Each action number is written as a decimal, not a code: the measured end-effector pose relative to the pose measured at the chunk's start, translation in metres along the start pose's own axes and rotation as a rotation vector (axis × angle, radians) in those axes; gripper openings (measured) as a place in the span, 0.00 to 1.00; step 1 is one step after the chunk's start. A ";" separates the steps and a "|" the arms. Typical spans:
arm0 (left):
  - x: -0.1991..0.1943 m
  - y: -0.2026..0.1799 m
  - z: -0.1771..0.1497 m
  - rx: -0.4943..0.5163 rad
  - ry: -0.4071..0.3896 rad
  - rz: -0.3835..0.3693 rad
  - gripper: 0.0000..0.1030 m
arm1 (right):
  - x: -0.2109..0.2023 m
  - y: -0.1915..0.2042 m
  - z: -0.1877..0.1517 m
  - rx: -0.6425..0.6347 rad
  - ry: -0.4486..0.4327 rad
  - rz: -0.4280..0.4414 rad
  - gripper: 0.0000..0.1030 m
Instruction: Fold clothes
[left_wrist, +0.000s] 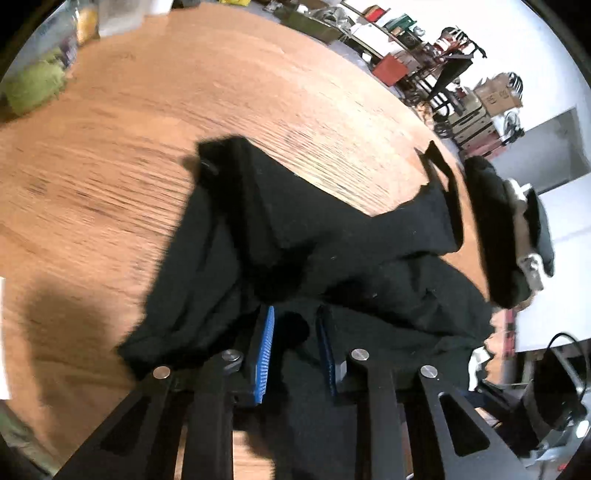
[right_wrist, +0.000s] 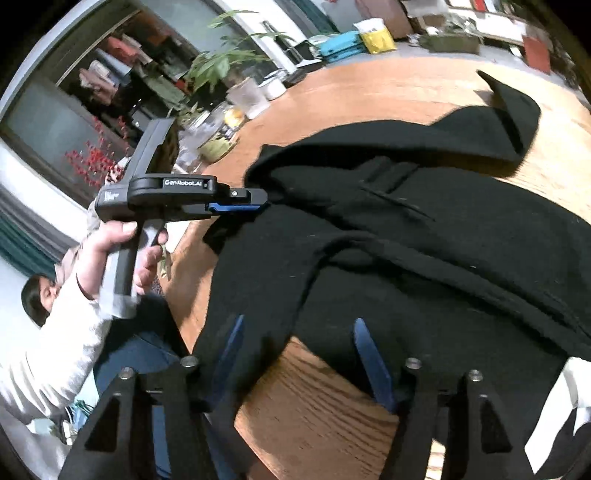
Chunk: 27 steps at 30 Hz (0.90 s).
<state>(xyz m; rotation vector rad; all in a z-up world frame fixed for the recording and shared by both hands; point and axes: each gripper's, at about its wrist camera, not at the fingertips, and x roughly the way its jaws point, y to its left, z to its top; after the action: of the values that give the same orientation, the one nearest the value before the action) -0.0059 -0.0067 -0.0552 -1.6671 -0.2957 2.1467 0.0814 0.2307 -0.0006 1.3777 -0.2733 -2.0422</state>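
The black garment (right_wrist: 424, 236) is spread rumpled and only partly folded on the wooden table (left_wrist: 184, 110), its edge pinched in the left gripper (left_wrist: 293, 339), while the right gripper (right_wrist: 299, 354) is held half open above it, empty.

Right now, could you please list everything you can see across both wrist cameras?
black garment: one, black, rumpled across the near part of the table, a strap end lying toward the far edge.
wooden table: one, orange-brown, round-edged, under the garment.
jars and containers: several, clear and yellowish, at the table's far edge; blurred.
potted plant: one, green, behind the containers.
cluttered shelves: boxes, red and brown, along the white wall.
left gripper: black with blue pads, closed on a fold of the garment's edge.
right gripper: black with blue pads, jaws apart above garment and table.
person's hand: one, white sleeve, holding the left gripper's handle.
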 end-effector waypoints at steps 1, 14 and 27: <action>-0.007 -0.001 -0.001 0.019 -0.019 -0.006 0.25 | 0.003 0.004 0.001 0.000 0.002 0.003 0.53; -0.004 -0.002 -0.031 0.246 0.064 0.002 0.25 | 0.068 0.032 0.037 0.070 0.157 -0.129 0.15; -0.038 0.009 -0.058 0.185 0.118 -0.217 0.24 | 0.045 0.028 0.009 0.070 0.060 -0.105 0.52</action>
<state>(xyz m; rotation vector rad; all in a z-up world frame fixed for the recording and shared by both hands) 0.0561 -0.0360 -0.0404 -1.5720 -0.2248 1.8505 0.0743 0.1799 -0.0164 1.5219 -0.2534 -2.0893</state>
